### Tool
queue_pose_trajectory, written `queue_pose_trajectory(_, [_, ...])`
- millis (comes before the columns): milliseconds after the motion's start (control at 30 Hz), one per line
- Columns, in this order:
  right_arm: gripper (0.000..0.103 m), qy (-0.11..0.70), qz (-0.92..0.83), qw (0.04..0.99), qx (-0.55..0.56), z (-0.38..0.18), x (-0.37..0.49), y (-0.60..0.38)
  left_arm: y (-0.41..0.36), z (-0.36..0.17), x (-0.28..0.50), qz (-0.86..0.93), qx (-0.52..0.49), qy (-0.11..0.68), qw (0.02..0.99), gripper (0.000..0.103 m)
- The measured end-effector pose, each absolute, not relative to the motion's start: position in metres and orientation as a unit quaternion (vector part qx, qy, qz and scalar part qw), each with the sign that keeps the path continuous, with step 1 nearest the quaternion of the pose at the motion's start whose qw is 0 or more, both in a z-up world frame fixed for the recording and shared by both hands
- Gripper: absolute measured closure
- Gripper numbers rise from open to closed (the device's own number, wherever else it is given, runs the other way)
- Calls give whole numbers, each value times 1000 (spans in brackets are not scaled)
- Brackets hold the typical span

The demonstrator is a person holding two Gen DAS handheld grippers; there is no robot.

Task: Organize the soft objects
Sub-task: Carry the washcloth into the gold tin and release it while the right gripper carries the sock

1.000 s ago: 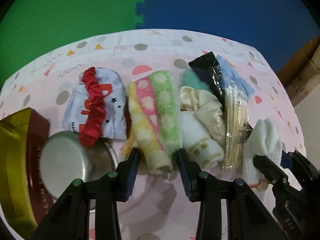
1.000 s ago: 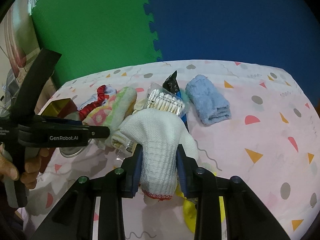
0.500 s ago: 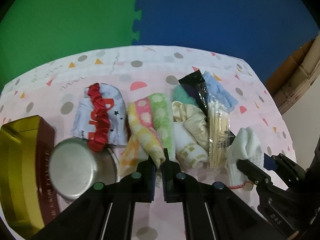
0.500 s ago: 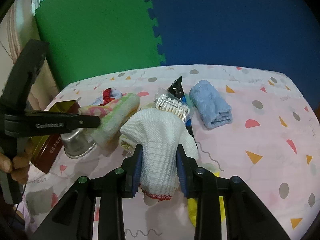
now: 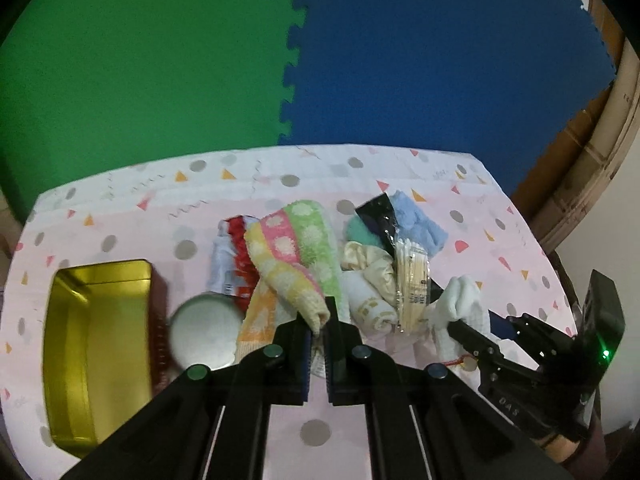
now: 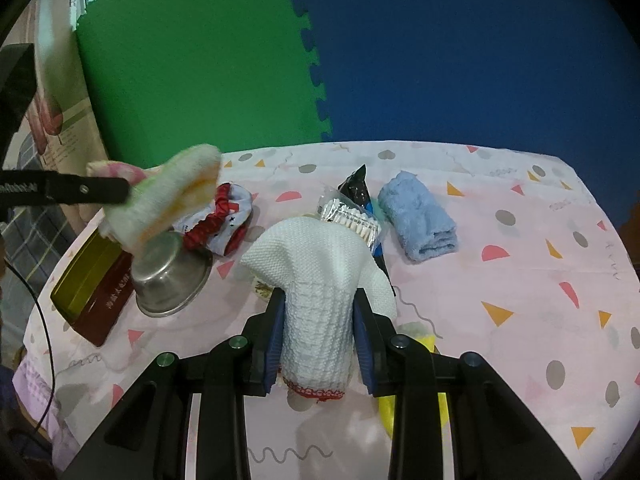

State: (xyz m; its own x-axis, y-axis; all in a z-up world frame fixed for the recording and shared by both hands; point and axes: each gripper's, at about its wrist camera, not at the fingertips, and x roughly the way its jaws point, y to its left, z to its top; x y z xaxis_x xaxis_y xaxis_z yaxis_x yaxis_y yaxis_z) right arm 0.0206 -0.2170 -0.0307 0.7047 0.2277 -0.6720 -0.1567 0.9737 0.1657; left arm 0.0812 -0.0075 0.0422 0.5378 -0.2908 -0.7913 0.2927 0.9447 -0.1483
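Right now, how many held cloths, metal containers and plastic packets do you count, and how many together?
Held cloths: 2, striped towel, white knit cloth
Metal containers: 2, gold tin, steel bowl
Plastic packets: 2, cotton swab pack, black packet
Total: 6

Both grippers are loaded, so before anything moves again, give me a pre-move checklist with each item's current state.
1. Left gripper shut on the striped towel: ok.
2. Striped towel clear of the table: ok, hanging in the air in the right wrist view.
3. Right gripper shut on the white knit cloth: ok.
4. Gold tin open and empty: ok.
5. Steel bowl out of the towel's way: not ok, directly below it.
6. White knit cloth free of the cotton swab pack: cannot tell.
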Motion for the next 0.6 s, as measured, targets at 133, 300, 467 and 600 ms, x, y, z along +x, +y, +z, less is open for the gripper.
queue_pose_trajectory(133, [74, 366, 102, 924, 46, -26, 17, -216, 17, 55, 76, -138, 2, 445, 885, 99])
queue_pose_trajectory(300, [74, 364, 100, 925, 43, -22, 14, -214, 61, 65, 75, -90, 1, 437, 895, 99])
queue_pose_trajectory(467, [74, 364, 100, 925, 38, -20, 11, -211, 109, 59, 79, -34, -3, 442, 896, 99])
queue_pose_trajectory(600, [74, 364, 101, 925, 34, -17, 10, -206, 145, 45, 82, 2, -11, 455, 891, 99])
